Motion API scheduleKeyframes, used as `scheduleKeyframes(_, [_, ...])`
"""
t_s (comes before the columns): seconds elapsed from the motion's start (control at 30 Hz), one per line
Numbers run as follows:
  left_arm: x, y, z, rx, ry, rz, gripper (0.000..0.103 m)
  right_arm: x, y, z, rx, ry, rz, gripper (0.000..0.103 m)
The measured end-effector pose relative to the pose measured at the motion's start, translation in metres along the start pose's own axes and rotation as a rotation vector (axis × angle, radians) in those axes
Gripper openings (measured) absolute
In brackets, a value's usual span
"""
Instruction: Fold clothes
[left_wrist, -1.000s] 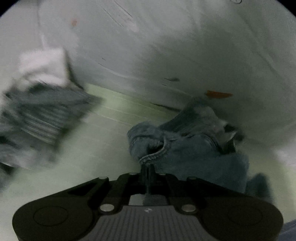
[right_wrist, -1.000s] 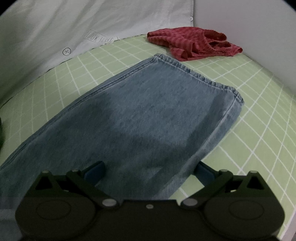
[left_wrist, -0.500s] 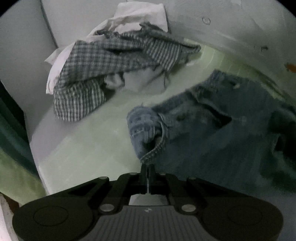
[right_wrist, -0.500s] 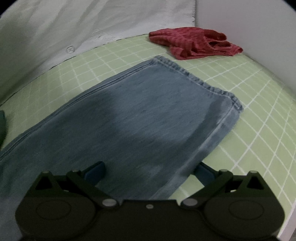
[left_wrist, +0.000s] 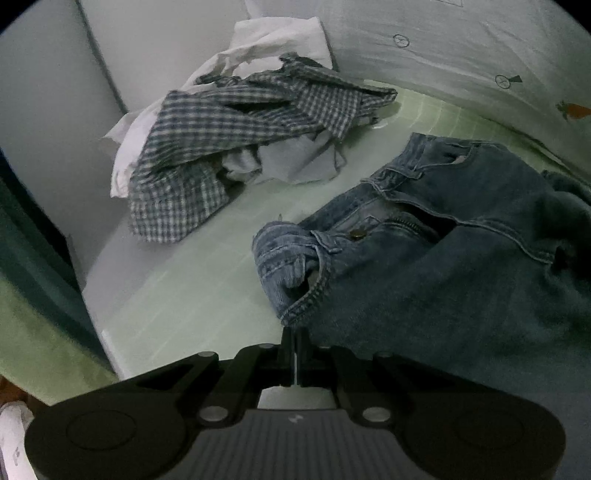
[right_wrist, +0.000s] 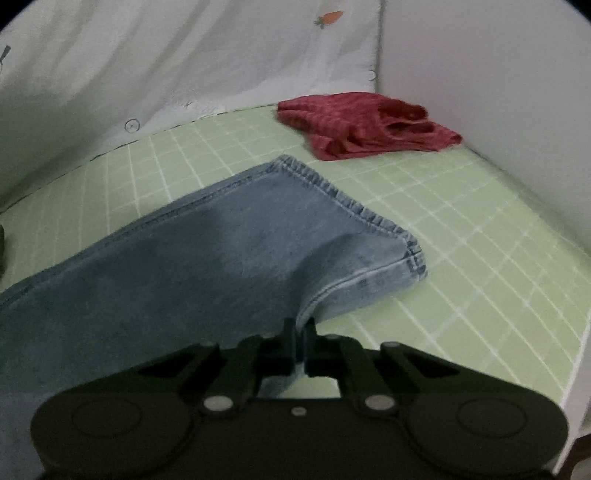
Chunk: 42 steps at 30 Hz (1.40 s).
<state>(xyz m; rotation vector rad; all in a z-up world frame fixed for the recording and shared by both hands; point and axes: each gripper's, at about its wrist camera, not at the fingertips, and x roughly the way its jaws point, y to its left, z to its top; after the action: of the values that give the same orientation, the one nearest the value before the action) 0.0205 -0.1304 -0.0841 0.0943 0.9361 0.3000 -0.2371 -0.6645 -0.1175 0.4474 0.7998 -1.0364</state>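
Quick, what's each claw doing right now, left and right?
Left claw: closed on the waistband of the jeans.
Right claw: closed on the side edge of the jeans' leg near the hem.

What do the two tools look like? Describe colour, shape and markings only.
Both are matte black. The left tool has a wide body with two round housings, silver pivot pins, a ribbed grey centre panel and a small pale logo. The right tool matches, minus the visible ribbing, with blue pads.
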Motion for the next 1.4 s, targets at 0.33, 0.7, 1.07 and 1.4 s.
scheduleKeyframes(0.33, [-0.025,0.075,-0.058,0.001,0.084,0.105,0.0,-0.043,-0.057,-0.067,-0.052,0.05,-0.08,0.005])
scheduleKeyframes(0.7, [-0.036,0.087,-0.053,-0.108,0.063,-0.184,0.038,-0.053,-0.035,-0.058,-0.047,0.067,-0.106,0.056])
scheduleKeyframes(1.07, [0.033,0.059,-0.007,-0.092,0.101,-0.259,0.071,-0.105,0.03,-0.086,-0.155,0.043,0.039,0.102])
scheduleKeyframes(1.4, [0.058,0.066,0.006,-0.132,0.129,-0.289,0.017,-0.131,0.074,-0.121,-0.247,0.087,0.071,0.103])
